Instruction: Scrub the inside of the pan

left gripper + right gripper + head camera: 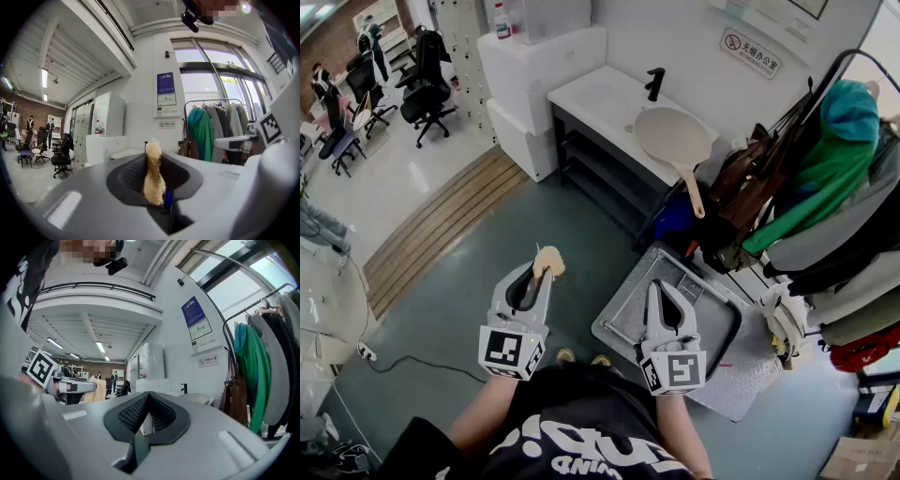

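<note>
Scrubbing has not begun: the left gripper, clamped on a tan fibrous scrubbing pad, and the right gripper, jaws together and empty, hover well short of the round beige pan at the white counter's front edge, so both probably need carrying forward to it.

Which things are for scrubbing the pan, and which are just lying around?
For the job: pan, tan scrubber squeezed in the left tongs, shut, empty right tongs, tap.
Just around: hanging coats, brown bag, office chair, bottle.
</note>
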Action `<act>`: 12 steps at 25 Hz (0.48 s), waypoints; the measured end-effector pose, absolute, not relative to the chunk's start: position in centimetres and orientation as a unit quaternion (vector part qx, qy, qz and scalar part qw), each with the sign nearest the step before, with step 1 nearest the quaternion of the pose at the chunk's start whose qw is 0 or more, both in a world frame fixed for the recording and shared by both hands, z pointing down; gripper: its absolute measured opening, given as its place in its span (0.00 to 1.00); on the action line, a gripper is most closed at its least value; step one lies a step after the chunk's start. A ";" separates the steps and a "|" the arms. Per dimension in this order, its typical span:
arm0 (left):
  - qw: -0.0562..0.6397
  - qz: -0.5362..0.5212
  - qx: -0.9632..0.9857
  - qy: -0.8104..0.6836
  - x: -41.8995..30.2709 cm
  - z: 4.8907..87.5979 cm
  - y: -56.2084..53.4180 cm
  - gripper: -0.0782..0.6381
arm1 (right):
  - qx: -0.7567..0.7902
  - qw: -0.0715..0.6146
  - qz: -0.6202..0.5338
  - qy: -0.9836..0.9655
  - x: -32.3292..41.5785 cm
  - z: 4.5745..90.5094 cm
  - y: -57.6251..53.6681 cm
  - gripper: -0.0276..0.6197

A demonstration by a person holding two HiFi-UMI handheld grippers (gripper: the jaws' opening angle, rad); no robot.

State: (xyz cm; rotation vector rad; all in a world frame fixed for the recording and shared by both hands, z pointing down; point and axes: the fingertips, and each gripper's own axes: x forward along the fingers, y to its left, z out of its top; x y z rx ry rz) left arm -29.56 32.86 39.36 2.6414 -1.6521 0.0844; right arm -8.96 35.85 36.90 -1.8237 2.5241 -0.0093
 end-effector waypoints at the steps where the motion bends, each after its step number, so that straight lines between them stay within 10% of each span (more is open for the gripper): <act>1: 0.014 0.027 0.847 -0.530 -29.6 39.4 32.8 0.21 | -0.587 0.013 -0.002 0.810 -8.8 36.9 35.8 0.06; 12: 0.009 0.037 0.845 -0.534 -28.8 39.1 32.4 0.21 | -0.555 0.023 -0.004 0.832 -7.9 36.7 35.8 0.06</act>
